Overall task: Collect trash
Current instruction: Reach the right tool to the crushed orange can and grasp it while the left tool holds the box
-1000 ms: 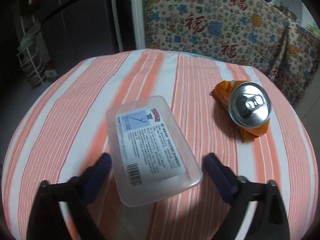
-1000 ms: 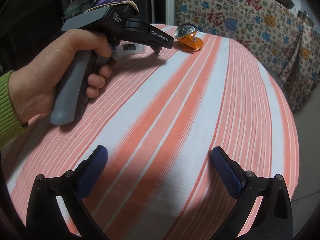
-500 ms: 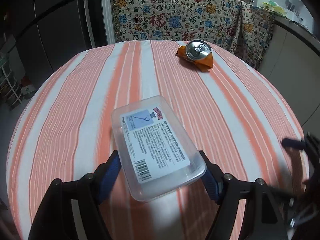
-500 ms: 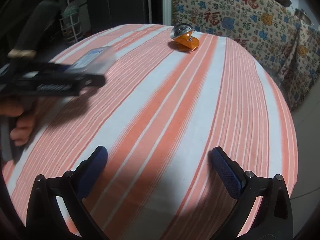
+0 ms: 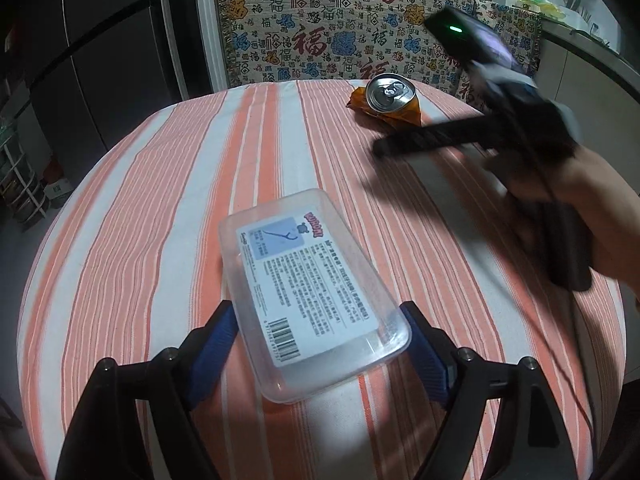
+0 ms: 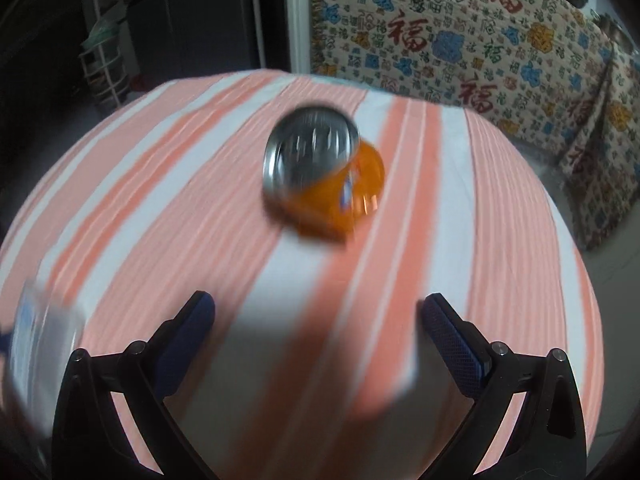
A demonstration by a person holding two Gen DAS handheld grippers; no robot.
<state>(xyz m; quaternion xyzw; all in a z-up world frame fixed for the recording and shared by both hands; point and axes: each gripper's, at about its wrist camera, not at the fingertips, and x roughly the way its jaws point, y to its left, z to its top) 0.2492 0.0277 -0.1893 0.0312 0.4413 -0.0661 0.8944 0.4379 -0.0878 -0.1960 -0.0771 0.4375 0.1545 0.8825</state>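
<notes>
A clear plastic box [image 5: 304,300] with a printed label sits between the blue pads of my left gripper [image 5: 316,320]. The pads touch its two long sides and the jaws are opening. A crushed orange can [image 5: 390,92] with a silver top lies on the far side of the striped tablecloth [image 5: 160,200]. In the blurred right wrist view the can [image 6: 320,176] is straight ahead of my right gripper [image 6: 318,312], which is open with only cloth between its fingers. The box [image 6: 36,360] shows as a blur at that view's left edge.
A hand [image 5: 580,208] holds the right tool over the table's right side, its dark fingers reaching toward the can. Behind the round table hangs a patterned cloth [image 5: 340,32]. Dark cabinet doors and a white wire rack [image 5: 20,184] stand at the left.
The left jaws closed in around the box, and the left view swung to the left. The right gripper moved across the table toward the can, which is now much nearer in its view.
</notes>
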